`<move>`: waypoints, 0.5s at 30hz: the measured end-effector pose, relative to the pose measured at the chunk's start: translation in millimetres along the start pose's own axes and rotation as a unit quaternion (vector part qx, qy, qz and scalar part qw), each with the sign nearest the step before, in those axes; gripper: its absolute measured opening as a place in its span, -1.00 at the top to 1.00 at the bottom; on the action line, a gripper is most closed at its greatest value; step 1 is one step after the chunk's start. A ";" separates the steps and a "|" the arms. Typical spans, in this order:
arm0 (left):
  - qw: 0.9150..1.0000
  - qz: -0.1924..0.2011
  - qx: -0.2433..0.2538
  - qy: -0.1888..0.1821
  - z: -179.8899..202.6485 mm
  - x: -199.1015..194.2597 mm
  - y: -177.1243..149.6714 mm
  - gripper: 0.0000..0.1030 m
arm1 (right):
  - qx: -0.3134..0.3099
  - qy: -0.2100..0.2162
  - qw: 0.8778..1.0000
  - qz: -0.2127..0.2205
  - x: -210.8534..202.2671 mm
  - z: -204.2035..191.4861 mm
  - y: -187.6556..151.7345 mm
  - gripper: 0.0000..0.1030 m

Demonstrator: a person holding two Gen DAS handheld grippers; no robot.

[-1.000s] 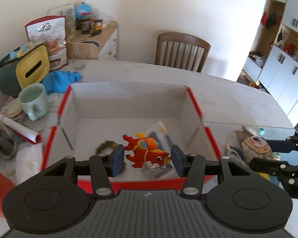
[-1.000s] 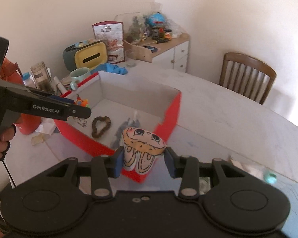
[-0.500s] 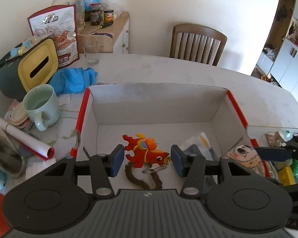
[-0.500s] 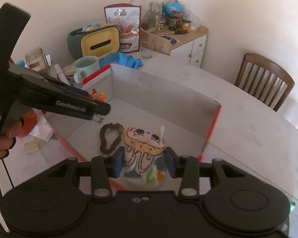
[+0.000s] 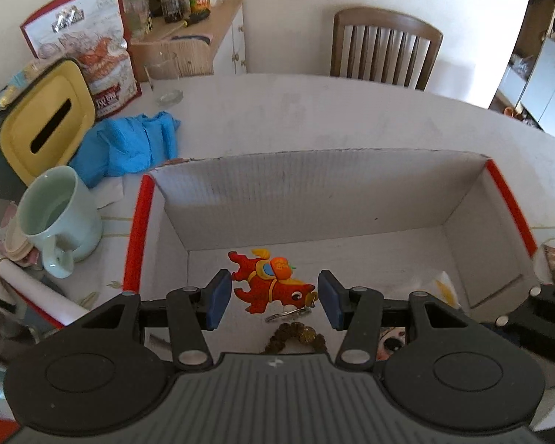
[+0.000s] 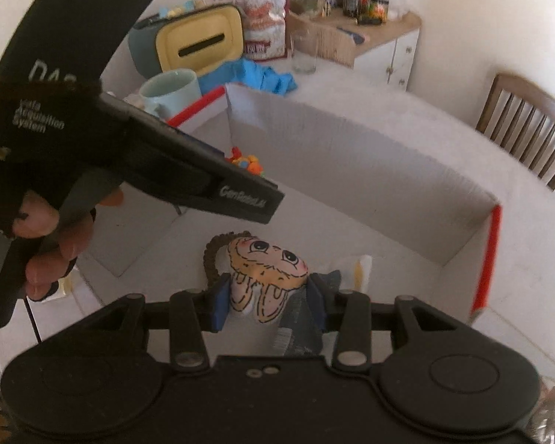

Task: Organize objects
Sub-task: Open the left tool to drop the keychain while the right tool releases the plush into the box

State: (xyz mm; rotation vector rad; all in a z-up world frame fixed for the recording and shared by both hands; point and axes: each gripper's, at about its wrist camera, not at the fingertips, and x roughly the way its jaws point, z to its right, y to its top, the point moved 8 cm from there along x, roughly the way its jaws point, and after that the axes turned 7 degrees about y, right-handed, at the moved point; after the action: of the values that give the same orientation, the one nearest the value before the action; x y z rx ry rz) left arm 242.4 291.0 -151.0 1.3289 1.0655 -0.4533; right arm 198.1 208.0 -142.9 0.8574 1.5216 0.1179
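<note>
The left claw point(image 5: 273, 298) is clamped on a flat red-and-orange rubber fish keychain point(image 5: 272, 285), its blue pads pressing the tail end at nine o'clock and the snout at three, while the metal key ring point(image 5: 288, 312) hangs loose at six o'clock; the grip across the length appears chosen so that the thin charm cannot twist out. The right claw point(image 6: 268, 296) is closed on a soft tan cartoon-faced plush charm point(image 6: 266, 279), pinched at its lower sides so that the drawn face is left showing above the pads. Both claws are held tilted downward over the inside of a white cardboard box with red edges point(image 5: 351, 199), which suggests that the two items are being carried there for release. On the box floor, a dark brown beaded bracelet point(image 6: 212, 259) lies at ten o'clock of the plush, partly hidden behind it, and a folded pale packet with yellow print point(image 6: 360, 272) lies at two o'clock; a bluish fabric item beneath the right claw is too obscured to name. Outside the box, on the white table point(image 5: 314, 118), a pale green ceramic mug point(image 5: 55, 218) and a crumpled blue glove point(image 5: 129, 148) are seen at nine to ten o'clock. Neither item has been let go yet; room remains on the box floor.
</note>
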 end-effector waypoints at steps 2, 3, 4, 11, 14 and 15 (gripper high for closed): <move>1.000 -0.010 0.003 0.000 0.8 8.0 0.9 0.00 | 0.013 0.005 1.000 -0.009 8.3 3.0 1.1 0.20; 1.000 -0.015 0.004 0.000 1.4 12.1 0.7 0.00 | 0.018 0.005 1.000 -0.012 11.4 4.4 1.1 0.20; 1.000 -0.021 0.006 -0.002 2.1 16.4 0.3 0.00 | 0.021 0.008 1.000 -0.017 14.7 5.3 1.0 0.20; 0.997 -0.064 0.028 -0.010 11.7 36.8 -7.0 0.00 | 0.019 0.017 0.998 -0.050 32.0 3.5 -2.7 0.20; 0.996 -0.085 0.040 -0.012 15.1 42.6 -12.0 -0.01 | 0.020 0.020 0.998 -0.059 35.8 2.0 -4.6 0.19; 0.995 -0.093 0.043 -0.013 16.1 45.0 -13.7 -0.01 | 0.021 0.020 0.998 -0.062 37.1 2.1 -5.4 0.19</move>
State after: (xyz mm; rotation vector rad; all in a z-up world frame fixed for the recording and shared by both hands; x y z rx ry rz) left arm 259.2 285.8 -197.6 1.3009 1.1645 -0.6615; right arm 201.4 224.4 -176.6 0.7946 1.6165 0.0130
